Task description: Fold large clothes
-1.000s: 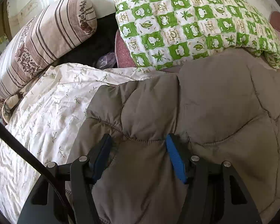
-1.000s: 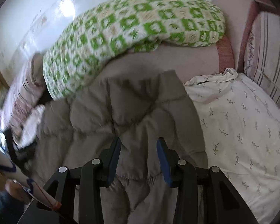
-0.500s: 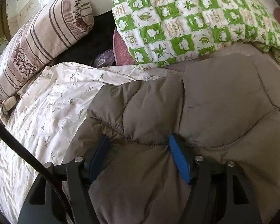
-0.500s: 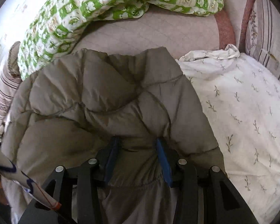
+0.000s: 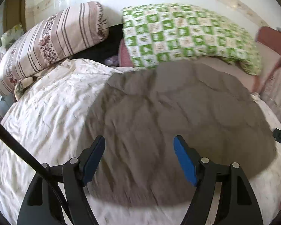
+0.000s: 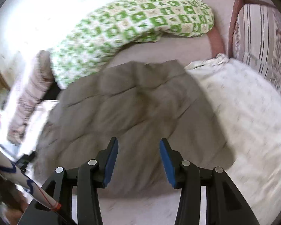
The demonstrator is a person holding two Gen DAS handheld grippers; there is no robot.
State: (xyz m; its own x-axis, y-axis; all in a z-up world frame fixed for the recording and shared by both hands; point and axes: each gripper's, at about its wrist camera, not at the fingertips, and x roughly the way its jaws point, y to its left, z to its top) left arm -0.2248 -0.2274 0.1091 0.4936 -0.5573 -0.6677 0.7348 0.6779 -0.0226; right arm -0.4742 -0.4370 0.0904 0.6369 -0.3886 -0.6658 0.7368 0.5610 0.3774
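Observation:
A grey-brown quilted coat [image 5: 178, 103] lies bunched in a rounded heap on the white leaf-print sheet [image 5: 46, 112]. My left gripper [image 5: 139, 138] hovers above the coat's near edge. Its jaws are opening, the blue pads are clear of the fabric and nothing is pinched between them. In the right wrist view the same coat [image 6: 131, 103] lies ahead. My right gripper [image 6: 139, 140] is also over its near edge with jaws opening and no cloth gripped. Both views are blurred by motion.
A green-and-white checkered quilt [image 5: 187, 33] is piled behind the coat against the wall. A striped pillow [image 5: 52, 37] lies at the far left, another [image 6: 262, 43] at the right of the right wrist view. A reddish bed frame [image 5: 271, 37] borders the far right.
Both grippers held folds of the coat a second ago. They have let go, spread their jaws and drawn back, and the coat now rests on the sheet.

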